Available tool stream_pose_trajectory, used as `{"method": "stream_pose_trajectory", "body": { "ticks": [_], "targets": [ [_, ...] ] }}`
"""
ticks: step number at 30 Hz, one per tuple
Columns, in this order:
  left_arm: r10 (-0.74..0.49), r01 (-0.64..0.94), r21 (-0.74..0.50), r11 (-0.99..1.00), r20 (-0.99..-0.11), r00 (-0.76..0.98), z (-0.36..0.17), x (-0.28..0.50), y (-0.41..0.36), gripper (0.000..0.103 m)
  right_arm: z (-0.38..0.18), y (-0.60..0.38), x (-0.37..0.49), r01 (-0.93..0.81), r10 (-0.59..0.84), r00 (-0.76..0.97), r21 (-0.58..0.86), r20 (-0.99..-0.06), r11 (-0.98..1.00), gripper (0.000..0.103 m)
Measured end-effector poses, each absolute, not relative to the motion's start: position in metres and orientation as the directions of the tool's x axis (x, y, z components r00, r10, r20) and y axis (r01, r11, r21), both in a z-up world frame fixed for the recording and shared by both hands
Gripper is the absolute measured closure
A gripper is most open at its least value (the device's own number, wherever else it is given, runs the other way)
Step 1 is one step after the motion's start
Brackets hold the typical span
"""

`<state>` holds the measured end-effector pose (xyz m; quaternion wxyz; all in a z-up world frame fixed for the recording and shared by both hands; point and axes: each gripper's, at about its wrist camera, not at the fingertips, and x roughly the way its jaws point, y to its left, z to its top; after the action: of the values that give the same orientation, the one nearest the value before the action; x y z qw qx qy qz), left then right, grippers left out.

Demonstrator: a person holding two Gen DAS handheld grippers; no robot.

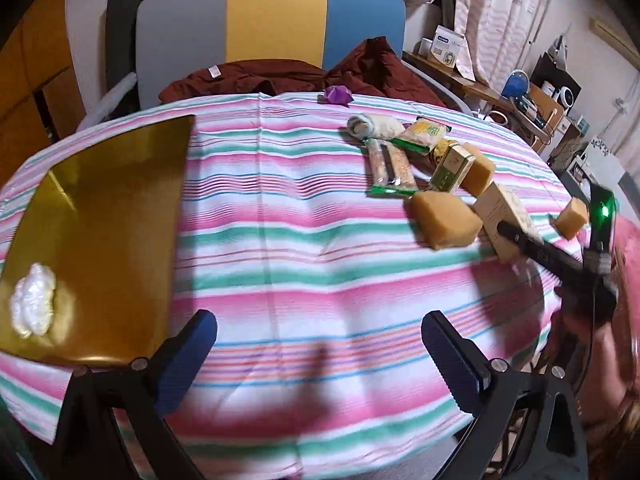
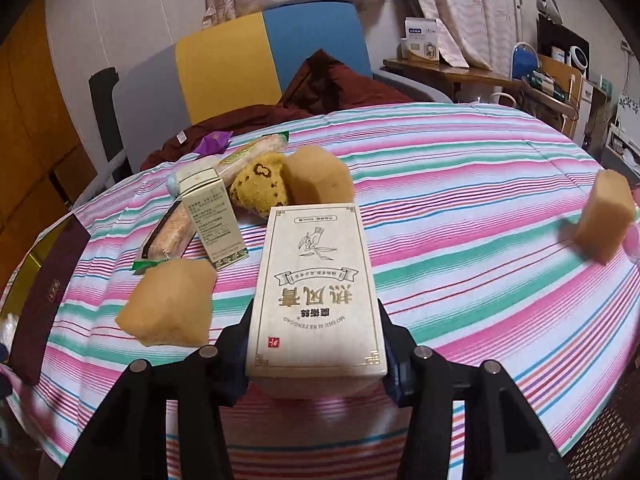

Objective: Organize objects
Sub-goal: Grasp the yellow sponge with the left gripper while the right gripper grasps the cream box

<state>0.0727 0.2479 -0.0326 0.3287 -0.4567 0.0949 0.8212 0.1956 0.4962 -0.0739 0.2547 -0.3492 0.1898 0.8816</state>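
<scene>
On the counter (image 1: pixel 320 240), draped in a pink, green and white striped cloth, a cluster of small goods lies toward the right side. The right tongs (image 2: pixel 316 356) are closed on a tall cream cardboard box with printed characters (image 2: pixel 316 288), one finger pressed against each long side near its lower end. In the left wrist view the same box (image 1: pixel 506 210) sits at the right edge of the cluster with a black finger (image 1: pixel 520 238) against it.

The left tongs (image 1: pixel 318 360) hang spread wide over bare striped cloth, holding nothing, their blue pads (image 1: pixel 184 364) well apart.

Just left of the gripped box lies a tan sponge block (image 2: pixel 168 304); a second tan sponge block (image 2: pixel 316 180) stands just behind the box, and a third (image 2: pixel 604 216) sits well apart on the right. Beyond them are a small green-and-white carton (image 2: pixel 212 220), a yellow speckled sponge (image 2: pixel 260 188), green-edged snack packets (image 1: pixel 390 168) and a purple wrapped sweet (image 1: pixel 338 95).

At the counter's left end lies a shiny gold tray (image 1: pixel 104 220) with a white crinkled wrapper (image 1: pixel 34 304) on it. A grey, yellow and blue chair back (image 1: pixel 276 20) with dark red cloth (image 1: pixel 260 78) stands behind.
</scene>
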Motion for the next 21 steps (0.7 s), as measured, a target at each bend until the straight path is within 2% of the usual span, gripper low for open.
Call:
{"method": "stream_pose_trajectory", "body": {
  "ticks": [7,21],
  "targets": [
    [0.473,-0.641,-0.197,-0.742,-0.832,-0.291,-0.044,0.063,0.304,0.0,-0.08,0.493,0.202,-0.597,0.314,-0.638,0.194,-0.704,-0.778,0.051],
    [0.506,-0.73,-0.223,-0.645,-0.841,-0.19,-0.064,0.057,0.422,0.0,-0.079,0.49,0.216,-0.611,0.29,-0.633,0.233,-0.717,-0.757,0.051]
  ]
}}
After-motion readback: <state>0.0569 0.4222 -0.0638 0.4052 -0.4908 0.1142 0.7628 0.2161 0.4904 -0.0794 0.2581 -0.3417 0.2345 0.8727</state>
